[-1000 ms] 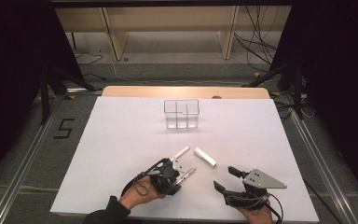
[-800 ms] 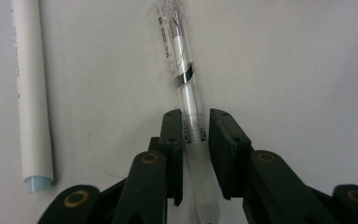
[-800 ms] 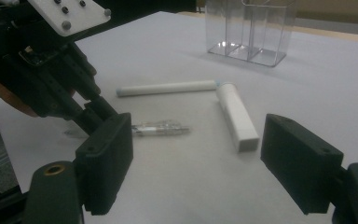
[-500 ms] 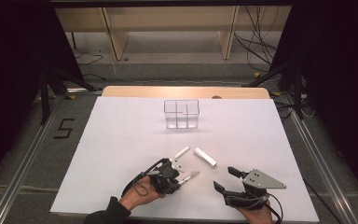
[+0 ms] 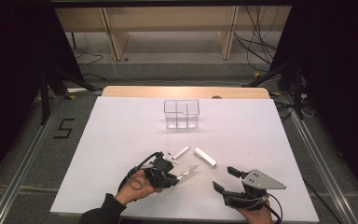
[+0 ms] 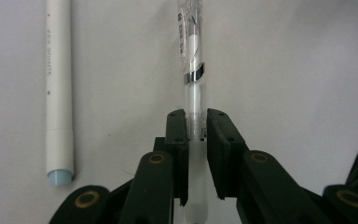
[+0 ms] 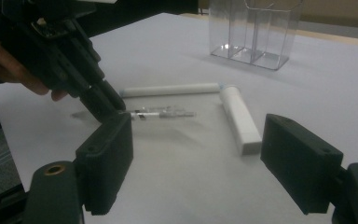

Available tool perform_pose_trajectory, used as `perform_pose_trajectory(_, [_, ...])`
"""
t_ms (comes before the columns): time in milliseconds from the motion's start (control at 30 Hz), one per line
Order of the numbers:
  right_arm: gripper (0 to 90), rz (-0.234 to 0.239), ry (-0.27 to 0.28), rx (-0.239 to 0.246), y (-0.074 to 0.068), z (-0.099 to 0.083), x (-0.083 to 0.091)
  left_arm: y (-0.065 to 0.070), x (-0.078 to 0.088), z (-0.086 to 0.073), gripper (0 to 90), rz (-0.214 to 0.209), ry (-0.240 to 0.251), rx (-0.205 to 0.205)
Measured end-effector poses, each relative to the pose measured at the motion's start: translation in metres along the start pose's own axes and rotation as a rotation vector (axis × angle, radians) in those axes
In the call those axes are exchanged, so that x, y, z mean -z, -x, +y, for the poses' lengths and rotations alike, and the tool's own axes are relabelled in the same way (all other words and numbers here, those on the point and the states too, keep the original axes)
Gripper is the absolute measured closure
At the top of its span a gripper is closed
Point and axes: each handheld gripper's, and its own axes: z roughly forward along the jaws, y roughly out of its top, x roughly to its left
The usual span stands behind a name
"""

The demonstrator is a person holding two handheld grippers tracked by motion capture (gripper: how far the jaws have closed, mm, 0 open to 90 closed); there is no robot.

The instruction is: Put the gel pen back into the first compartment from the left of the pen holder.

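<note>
Alignment is what the coming move turns on: the clear pen (image 6: 193, 88) lies along the same line as the left tool (image 6: 196, 127), its barrel running straight out ahead between the two black jaws, so a lift should carry it up lengthwise without swinging. The jaws have just been closing and now pinch the pen's near end, the pads pressing on the clear barrel from both sides. In the high view the left tool (image 5: 175, 173) sits near the front edge of the white surface (image 5: 121, 130), a little left of the middle, and the pen (image 5: 188, 171) points from it toward the right and slightly away from the person. Just beyond it lie two white tubes: one white tube (image 5: 182, 151) parallel to the pen on its far side, the other white tube (image 5: 205, 157) angled off toward the right. The right tool (image 5: 223, 179) rests near the front right of the surface, jaws spread wide with nothing between them, aimed back toward the pen (image 7: 161, 113). A clear compartment box (image 5: 182, 113) stands well apart, toward the far edge; judged from this, the left hand is the one placed to carry the pen there.
</note>
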Motion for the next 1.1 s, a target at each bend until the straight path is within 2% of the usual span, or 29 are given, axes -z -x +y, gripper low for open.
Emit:
perform_pose_trajectory(233, [26.1,0.004,-0.003,0.029,-0.006,0.003,-0.002,-0.003,0.013,0.002,79.1,-0.028,0.002,-0.009])
perform_pose_trajectory(467, [26.0,0.007,-0.024,0.119,-0.020,0.009,-0.009,0.001,0.017,0.005,79.0,-0.066,-0.012,-0.023])
perform_pose_trajectory(633, [26.0,-0.002,-0.042,0.211,-0.029,0.014,-0.015,0.002,0.019,0.007,79.0,-0.099,-0.028,-0.035])
perform_pose_trajectory(833, [26.0,-0.012,-0.069,0.322,-0.040,0.018,-0.022,0.003,0.022,0.010,79.0,-0.115,-0.034,-0.051])
perform_pose_trajectory(1100, [26.4,-0.046,-0.100,0.538,-0.060,0.022,-0.033,0.003,0.024,0.011,79.1,-0.129,-0.038,-0.059])
